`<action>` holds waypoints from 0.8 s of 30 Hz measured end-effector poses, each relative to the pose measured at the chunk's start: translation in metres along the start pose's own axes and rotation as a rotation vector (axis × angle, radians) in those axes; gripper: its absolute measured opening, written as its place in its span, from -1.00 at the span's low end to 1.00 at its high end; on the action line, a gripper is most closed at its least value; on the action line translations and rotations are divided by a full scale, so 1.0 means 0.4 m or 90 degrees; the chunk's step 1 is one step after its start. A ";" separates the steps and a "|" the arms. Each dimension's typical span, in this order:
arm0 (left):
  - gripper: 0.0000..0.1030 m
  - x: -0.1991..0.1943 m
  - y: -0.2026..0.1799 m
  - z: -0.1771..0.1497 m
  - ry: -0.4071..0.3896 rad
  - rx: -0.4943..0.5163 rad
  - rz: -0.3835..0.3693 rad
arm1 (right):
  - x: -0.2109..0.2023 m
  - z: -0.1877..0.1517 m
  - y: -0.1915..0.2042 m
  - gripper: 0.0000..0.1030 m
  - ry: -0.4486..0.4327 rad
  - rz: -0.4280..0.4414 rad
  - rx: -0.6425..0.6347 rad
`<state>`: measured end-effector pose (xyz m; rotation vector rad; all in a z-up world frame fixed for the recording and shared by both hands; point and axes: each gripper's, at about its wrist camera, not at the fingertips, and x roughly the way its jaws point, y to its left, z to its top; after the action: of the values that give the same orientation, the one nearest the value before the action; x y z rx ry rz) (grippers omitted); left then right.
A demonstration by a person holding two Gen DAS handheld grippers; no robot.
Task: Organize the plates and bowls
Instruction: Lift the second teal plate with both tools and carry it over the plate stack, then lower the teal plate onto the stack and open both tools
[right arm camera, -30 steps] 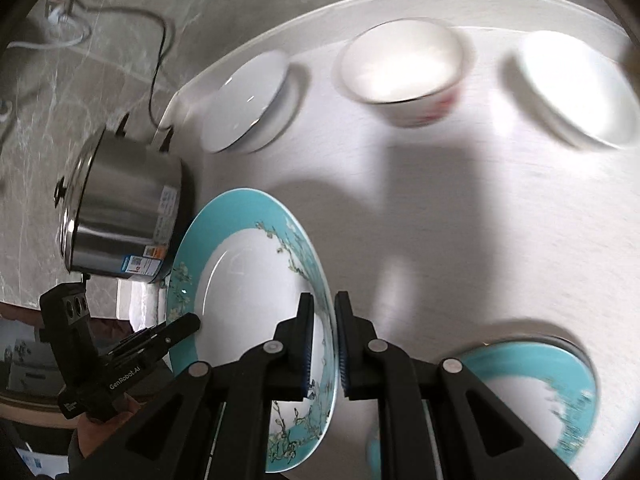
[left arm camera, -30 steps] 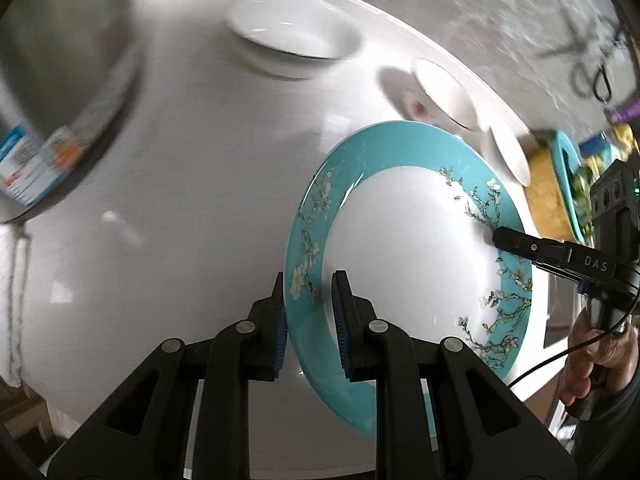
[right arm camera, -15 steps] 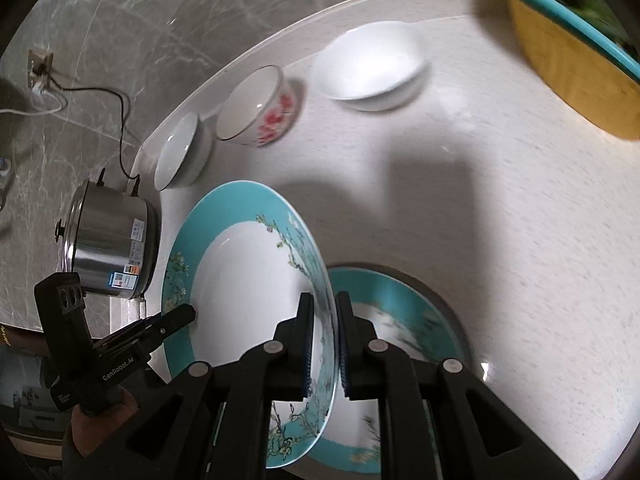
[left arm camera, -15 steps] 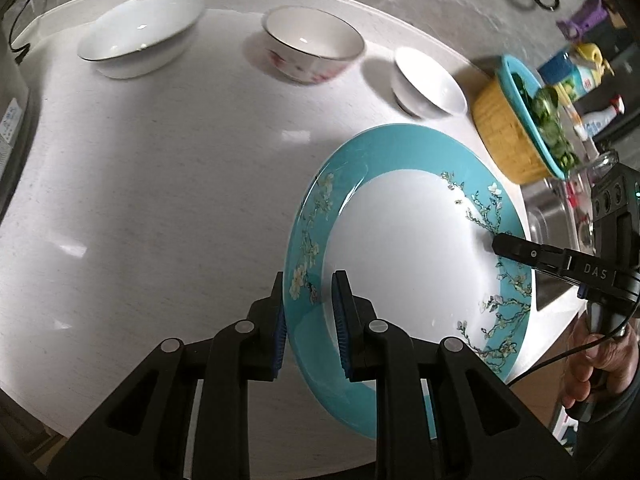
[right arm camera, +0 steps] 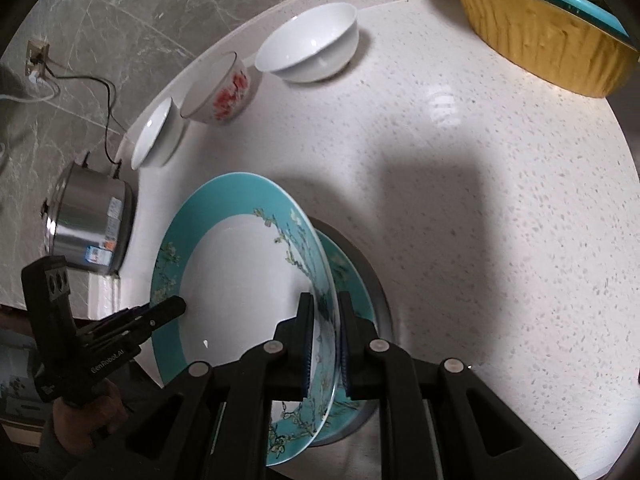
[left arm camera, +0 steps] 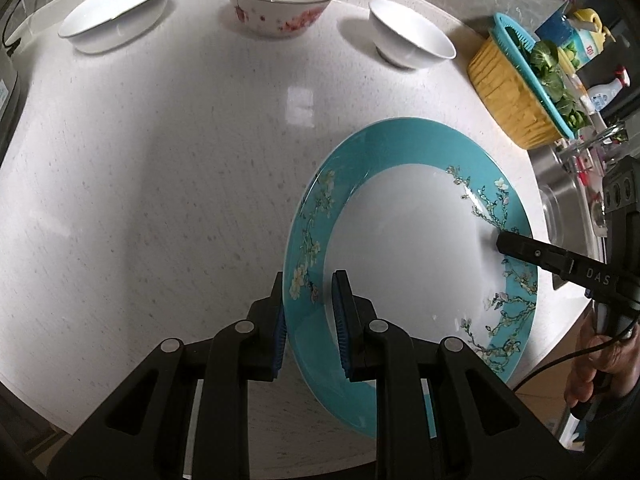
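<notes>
Held plate: a teal-rimmed plate (left arm camera: 404, 240) with a white centre and blossom branches, lifted off the white speckled countertop (left arm camera: 160, 184) and tilted, gripped on two opposite sides of its rim.
Left gripper (left arm camera: 308, 320): its blue-padded fingers pinch the plain teal side of the rim, one pad above and one below.
Right gripper (right arm camera: 323, 336): jaws nearly pressed together, pinching the flowered side of the rim edge-on; in the left wrist view it shows as a black arm reaching in from the right, with a hand (left arm camera: 600, 364) below it.
Second plate: another teal blossom plate (right arm camera: 352, 292) lies flat on the countertop directly under the held plate, mostly hidden by it; whether the two touch cannot be told.
Bowls: three stand in a row along the back edge, well apart from the plates: a wide shallow white bowl (left arm camera: 116, 12), a bowl with red flowers (left arm camera: 280, 2) in the middle, and a plain white bowl (left arm camera: 412, 40).
Basket: a yellow basket with a teal strainer (left arm camera: 516, 92) holding green leaves stands near the right edge, just past the plain white bowl.
Pot: a steel cooker (right arm camera: 92, 228) stands at the left end of the countertop, its cord running to a wall socket (right arm camera: 36, 60).
Bottles: a few bottles (left arm camera: 584, 36) stand behind the basket, by the sink (left arm camera: 560, 184).
</notes>
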<state>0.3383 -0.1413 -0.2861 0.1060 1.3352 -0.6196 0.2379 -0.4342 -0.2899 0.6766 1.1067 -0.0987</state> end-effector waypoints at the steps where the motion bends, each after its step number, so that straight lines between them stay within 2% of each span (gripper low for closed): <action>1: -0.64 0.006 0.001 -0.003 0.000 0.000 0.002 | 0.002 -0.003 -0.001 -0.71 0.000 -0.004 -0.005; 12: -0.59 0.052 -0.009 -0.024 -0.007 0.000 0.027 | 0.031 -0.023 0.008 -0.70 -0.011 -0.046 -0.069; 24: -0.43 0.057 -0.028 -0.039 -0.021 0.021 0.052 | 0.033 -0.050 0.046 -0.64 -0.044 -0.096 -0.136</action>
<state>0.3217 -0.1526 -0.3082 0.1758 1.2824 -0.5731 0.2356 -0.4050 -0.2983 0.3962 1.0827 -0.1309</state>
